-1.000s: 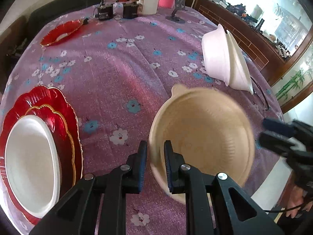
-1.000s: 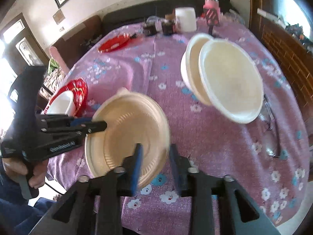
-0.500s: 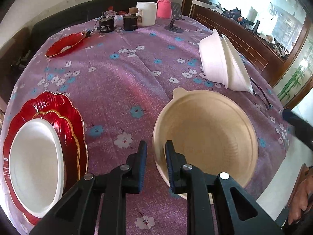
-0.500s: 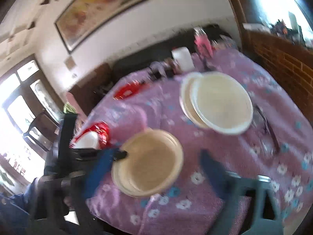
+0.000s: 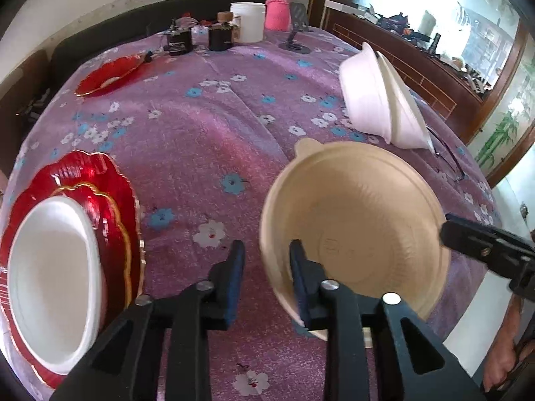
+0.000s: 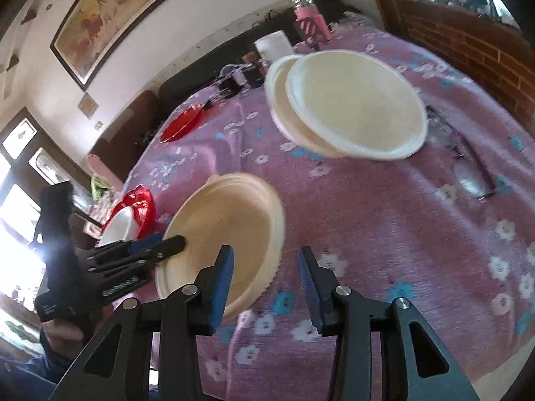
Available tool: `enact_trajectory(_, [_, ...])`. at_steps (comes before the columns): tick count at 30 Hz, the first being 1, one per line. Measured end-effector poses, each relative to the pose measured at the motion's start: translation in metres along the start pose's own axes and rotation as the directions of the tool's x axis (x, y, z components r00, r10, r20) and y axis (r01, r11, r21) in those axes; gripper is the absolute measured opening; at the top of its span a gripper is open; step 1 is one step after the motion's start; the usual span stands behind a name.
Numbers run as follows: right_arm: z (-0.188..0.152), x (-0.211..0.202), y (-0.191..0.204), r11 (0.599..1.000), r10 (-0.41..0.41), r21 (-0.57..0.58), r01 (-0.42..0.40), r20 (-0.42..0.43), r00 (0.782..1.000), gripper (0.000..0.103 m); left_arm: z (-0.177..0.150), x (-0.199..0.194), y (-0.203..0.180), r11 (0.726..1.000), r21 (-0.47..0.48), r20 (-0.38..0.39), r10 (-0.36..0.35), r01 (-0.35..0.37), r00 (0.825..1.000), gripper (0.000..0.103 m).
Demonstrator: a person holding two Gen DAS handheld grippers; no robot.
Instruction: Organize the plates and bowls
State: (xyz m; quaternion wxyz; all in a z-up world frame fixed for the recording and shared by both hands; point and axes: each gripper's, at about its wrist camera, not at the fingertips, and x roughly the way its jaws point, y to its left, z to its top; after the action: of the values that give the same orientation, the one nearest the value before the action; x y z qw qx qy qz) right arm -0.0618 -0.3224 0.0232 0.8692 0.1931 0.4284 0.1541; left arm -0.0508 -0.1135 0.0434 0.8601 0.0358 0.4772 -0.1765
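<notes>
The left tongs [image 5: 264, 260] are clamped on the near wall of the tan bowl [image 5: 354, 230] — one finger inside, the other outside the rim — and hold it tipped up off the purple surface [image 5: 207, 133], its open face turned toward the left wrist camera.

The right tongs [image 6: 264, 267] are closing but grip nothing yet. In the right wrist view the bowl's far rim lies between their fingers, nearer the left-side finger, and the pads do not press on it.

The relation that matters is the line from this bowl to the two white bowls [image 6: 351, 107] nested on their side, farther back and to the right. The right tongs stand on that side of the tan bowl, so they are judged the nearer pair for carrying it there. The red plates with a white bowl [image 5: 50, 267] lie on the opposite side.
</notes>
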Motion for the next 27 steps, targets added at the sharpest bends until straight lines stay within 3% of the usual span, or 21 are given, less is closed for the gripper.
enact_trajectory(3, [-0.003, 0.007, 0.000, 1.000, -0.001, 0.019, 0.002, -0.010, 1.000, 0.019, -0.001, 0.000, -0.003, 1.000, 0.013, 0.015, -0.004, 0.004, 1.000, 0.015])
enact_trajectory(4, [-0.004, 0.007, -0.002, 0.999, 0.001, 0.040, -0.001, -0.009, 1.000, 0.018, -0.002, -0.002, -0.005, 1.000, 0.021, 0.026, 0.002, -0.002, 1.000, 0.015])
enact_trajectory(20, [0.002, -0.003, 0.014, 0.999, 0.024, 0.028, -0.025, 0.035, 0.999, 0.017, -0.004, -0.029, 0.006, 1.000, 0.009, 0.129, 0.017, -0.019, 0.992, 0.015])
enact_trajectory(27, [0.015, -0.003, 0.041, 0.999, 0.047, -0.021, -0.046, 0.046, 0.998, 0.017, -0.002, -0.053, 0.024, 0.999, -0.028, 0.190, 0.041, -0.036, 0.981, 0.015])
